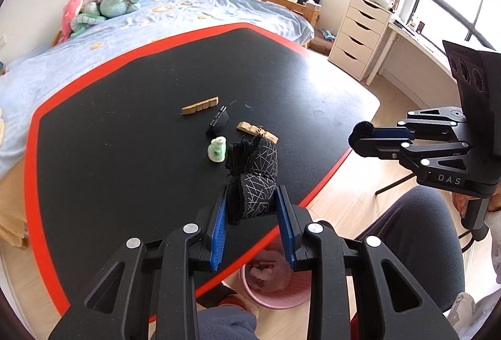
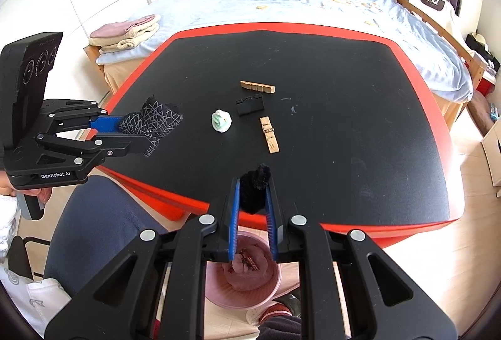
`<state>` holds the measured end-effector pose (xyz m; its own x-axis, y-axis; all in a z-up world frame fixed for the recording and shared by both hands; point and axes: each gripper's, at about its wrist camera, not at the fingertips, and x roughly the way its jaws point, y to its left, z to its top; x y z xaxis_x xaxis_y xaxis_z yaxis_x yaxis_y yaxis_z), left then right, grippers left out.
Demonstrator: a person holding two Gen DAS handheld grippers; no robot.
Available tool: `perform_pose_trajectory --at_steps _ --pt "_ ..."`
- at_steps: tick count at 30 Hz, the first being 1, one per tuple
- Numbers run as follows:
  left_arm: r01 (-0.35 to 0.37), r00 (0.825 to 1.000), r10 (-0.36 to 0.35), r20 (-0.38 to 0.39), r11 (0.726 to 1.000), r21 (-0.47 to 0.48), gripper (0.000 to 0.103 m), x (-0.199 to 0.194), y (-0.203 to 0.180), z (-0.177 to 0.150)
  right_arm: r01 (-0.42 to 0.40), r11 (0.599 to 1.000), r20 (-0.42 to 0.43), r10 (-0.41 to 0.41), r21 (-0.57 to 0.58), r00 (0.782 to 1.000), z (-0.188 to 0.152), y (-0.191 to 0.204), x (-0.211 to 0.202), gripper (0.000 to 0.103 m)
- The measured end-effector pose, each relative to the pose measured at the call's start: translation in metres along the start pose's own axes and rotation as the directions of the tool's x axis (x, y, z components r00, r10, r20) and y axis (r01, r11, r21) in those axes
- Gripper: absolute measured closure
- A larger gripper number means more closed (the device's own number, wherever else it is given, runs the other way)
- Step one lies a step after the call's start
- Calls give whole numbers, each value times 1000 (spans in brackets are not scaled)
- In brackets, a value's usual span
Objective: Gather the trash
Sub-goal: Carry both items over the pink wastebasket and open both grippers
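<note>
Left gripper [image 1: 253, 224]: fills the lower middle of the left wrist view, its blue pads pinching a rolled black fabric piece [image 1: 255, 174] with a silver line pattern; the roll stands up out of the jaws and flops open at its top.
Right gripper [image 2: 253, 208]: lower middle of the right wrist view, jaws pressed nearly together on a small black fuzzy tuft [image 2: 255, 186] (a pompom or ball of lint, I cannot tell which).
Handling, held items: both look soft and very light; they squash under the pads and are likely to cling to the ribbed blue rubber on release, so a clear spreading of the jaws is probably needed.
Pink bin [image 2: 219, 293]: bottom centre of the right wrist view, on the floor below the table edge and right behind the right gripper's fingers, already holding wrappers and pale scraps.
Table [image 2: 360, 152]: black top with a red rim, middle of both frames.
Green-and-white lump [image 2: 221, 121]: centre, looks soft and crumpled; a pinch across its middle should do.
Black binder clip [image 2: 249, 105]: just beyond the lump, stiff and smooth, best gripped across its flat sides.
Wooden pieces [image 2: 269, 135]: stiff, light, thin; take hold across the narrow width.
Bed [image 2: 281, 5]: upper part of the frame, plush toys at its far end.
</note>
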<state>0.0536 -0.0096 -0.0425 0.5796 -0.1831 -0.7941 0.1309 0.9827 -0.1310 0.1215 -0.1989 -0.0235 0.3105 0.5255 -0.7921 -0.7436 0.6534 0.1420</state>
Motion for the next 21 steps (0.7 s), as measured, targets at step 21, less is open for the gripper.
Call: perform_pose_trajectory --at_steps 21 --pt "62 998 -60 -36 997 50 74 -16 -45 -43 -48 998 -14 49 29 999 -65 33 -38 88"
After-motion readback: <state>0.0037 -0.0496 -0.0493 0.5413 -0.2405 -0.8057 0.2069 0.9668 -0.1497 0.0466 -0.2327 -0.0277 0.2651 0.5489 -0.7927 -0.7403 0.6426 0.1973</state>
